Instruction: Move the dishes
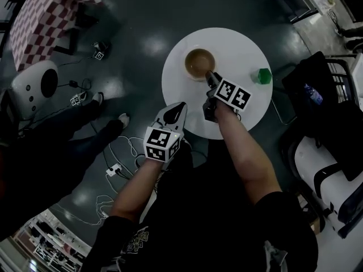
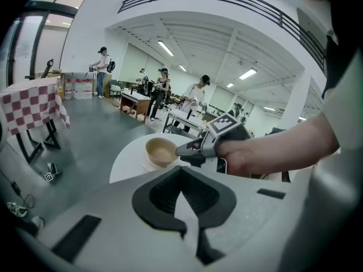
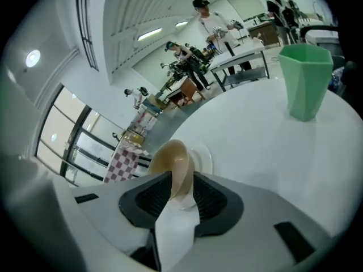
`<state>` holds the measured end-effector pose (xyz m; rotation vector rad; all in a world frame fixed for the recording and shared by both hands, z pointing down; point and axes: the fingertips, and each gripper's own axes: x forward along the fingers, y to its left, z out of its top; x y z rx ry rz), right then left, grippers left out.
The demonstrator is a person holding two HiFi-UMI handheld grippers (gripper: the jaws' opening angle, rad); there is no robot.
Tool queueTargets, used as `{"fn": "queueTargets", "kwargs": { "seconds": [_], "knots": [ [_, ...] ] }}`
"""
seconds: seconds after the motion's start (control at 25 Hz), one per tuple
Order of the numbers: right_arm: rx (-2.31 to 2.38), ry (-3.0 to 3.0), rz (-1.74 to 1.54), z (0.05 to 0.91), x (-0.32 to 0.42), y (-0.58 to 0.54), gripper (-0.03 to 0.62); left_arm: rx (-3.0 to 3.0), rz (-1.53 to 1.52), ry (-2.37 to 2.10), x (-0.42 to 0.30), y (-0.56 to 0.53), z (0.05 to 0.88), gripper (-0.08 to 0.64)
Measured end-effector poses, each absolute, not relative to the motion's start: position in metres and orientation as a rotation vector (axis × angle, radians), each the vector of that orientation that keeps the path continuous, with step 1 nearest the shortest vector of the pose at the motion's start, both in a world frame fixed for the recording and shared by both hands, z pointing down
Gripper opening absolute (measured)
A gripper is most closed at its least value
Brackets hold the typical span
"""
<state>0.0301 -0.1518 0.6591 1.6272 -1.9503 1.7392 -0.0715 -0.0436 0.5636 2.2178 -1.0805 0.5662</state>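
Right tool, partly open, straddles the bowl rim.

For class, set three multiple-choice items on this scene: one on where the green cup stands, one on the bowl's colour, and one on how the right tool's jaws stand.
1. Where does the green cup stand?
A. On the round table, apart from the bowl
B. Inside the bowl
C. On the floor

2. What colour is the bowl?
A. Blue
B. Tan
C. Black

3. How do the jaws of the right tool stand?
A. Together and empty
B. On the green cup
C. Apart, with the bowl's rim between them

Key:
1 A: the head view shows the cup on the white tabletop, clear of the bowl.
2 B: all three views show it tan.
3 C: the right gripper view shows the rim between the two pads.
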Motion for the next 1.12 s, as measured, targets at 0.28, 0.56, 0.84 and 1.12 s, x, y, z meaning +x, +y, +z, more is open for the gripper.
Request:
{"fn": "queueTargets", "kwargs": {
  "seconds": [0.28, 0.56, 0.84, 1.12],
  "knots": [
    [1.657, -1.811, 1.892, 0.681, 0.031, -0.163, 0.114, 2.192, 0.565, -1.106, -0.075, -0.054, 0.565, 0.005],
    [1.657, -1.797, 1.895, 0.678, 0.031, -0.169, 0.043, 2.185, 0.57, -1.103, -0.075, -0.056, 0.566, 0.005],
    [1.721, -1.836, 1.885, 0.658, 0.048, -0.169, 0.032, 2.224, 0.57, -1.071, -0.066, -0.059, 0.56, 0.005],
    [1.861, -1.777, 1.847, 0.647, 0.095, -0.152, 0.032, 2.285, 0.572, -0.99, -0.043, -0.059, 0.553, 0.005]
  ]
}}
